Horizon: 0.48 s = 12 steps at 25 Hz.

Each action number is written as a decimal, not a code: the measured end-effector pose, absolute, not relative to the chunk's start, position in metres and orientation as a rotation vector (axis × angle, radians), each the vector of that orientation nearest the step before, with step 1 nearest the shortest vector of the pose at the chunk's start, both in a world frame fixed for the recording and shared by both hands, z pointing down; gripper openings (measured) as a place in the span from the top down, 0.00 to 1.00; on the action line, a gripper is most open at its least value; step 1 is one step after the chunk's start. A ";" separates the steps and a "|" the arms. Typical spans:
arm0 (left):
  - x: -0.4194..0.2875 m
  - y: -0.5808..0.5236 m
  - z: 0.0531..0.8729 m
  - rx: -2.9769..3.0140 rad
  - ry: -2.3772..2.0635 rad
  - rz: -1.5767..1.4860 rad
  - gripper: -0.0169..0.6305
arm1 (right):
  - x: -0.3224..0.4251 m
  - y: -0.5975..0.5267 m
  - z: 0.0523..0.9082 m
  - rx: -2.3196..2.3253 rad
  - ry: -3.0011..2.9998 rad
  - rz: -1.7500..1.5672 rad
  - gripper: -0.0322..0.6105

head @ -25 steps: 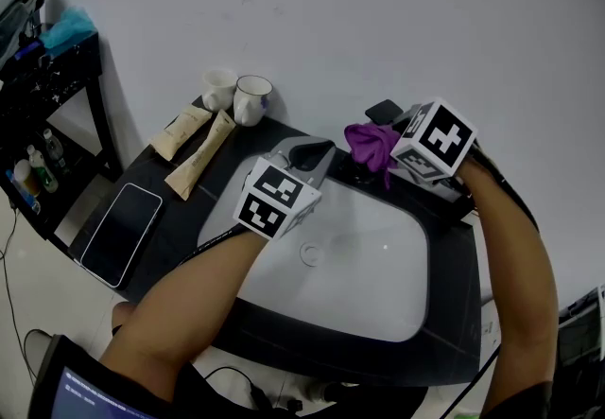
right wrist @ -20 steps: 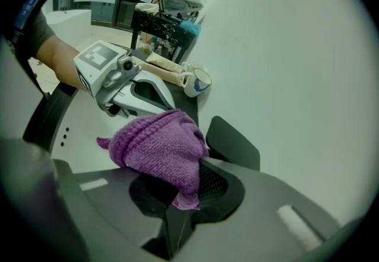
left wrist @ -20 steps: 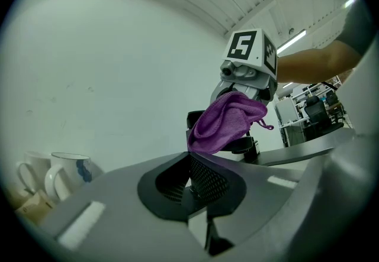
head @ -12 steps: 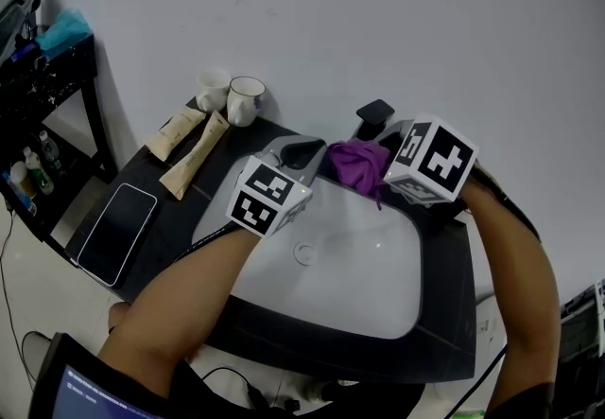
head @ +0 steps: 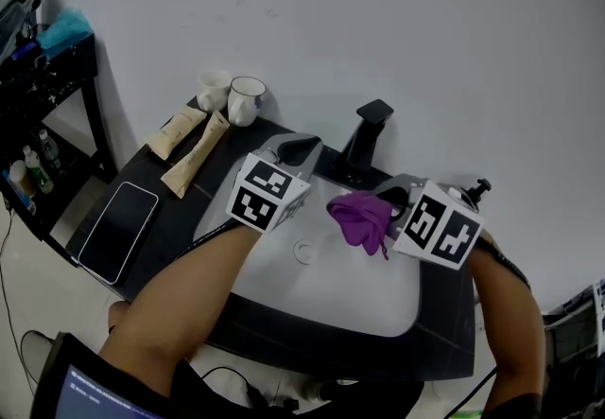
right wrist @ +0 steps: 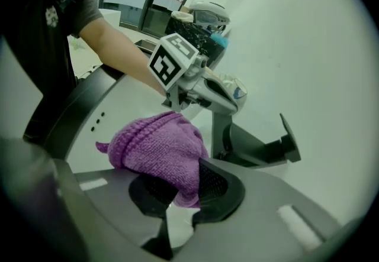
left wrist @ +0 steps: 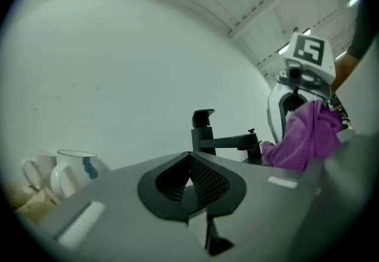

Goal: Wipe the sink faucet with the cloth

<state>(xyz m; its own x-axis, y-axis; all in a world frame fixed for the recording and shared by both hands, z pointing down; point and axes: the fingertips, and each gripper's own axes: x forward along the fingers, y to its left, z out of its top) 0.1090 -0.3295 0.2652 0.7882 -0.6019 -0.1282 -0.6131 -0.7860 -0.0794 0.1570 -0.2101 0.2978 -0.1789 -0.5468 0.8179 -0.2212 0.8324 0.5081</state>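
Observation:
A black faucet (head: 367, 133) stands at the back rim of the white sink (head: 378, 285). My right gripper (head: 380, 209) is shut on a bunched purple cloth (head: 357, 218), held over the basin in front of the faucet and apart from it. In the right gripper view the cloth (right wrist: 160, 148) bulges out of the gripper (right wrist: 186, 187), with the faucet (right wrist: 260, 148) beyond. My left gripper (head: 302, 148) hovers at the sink's back left rim, shut on nothing (left wrist: 189, 181); its view shows the faucet (left wrist: 207, 136) and the cloth (left wrist: 305, 136) to the right.
Two white cups (head: 236, 96) and two beige tubes (head: 194, 148) sit on the dark counter at the back left. A phone (head: 118, 233) lies near the left edge. A black shelf rack (head: 38, 96) stands further left. The wall is close behind the faucet.
My right gripper has carried the cloth off the faucet, down and toward me over the basin, leaving the faucet uncovered. The left gripper has hardly moved.

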 end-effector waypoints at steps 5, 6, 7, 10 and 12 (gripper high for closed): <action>0.110 -0.327 0.264 -2.880 0.962 0.151 0.95 | 0.191 -0.252 0.311 0.948 -1.718 -0.543 0.88; 0.110 -0.327 0.264 -2.883 0.962 0.153 0.95 | 0.196 -0.264 0.309 1.035 -1.700 -0.583 0.88; 0.110 -0.327 0.264 -2.884 0.965 0.154 0.95 | 0.200 -0.275 0.307 1.117 -1.682 -0.620 0.88; 0.109 -0.329 0.265 -2.885 0.972 0.158 0.95 | 0.205 -0.302 0.297 1.324 -1.607 -0.739 0.88; 0.109 -0.330 0.264 -2.888 0.976 0.164 0.95 | 0.207 -0.317 0.290 1.423 -1.536 -0.808 0.88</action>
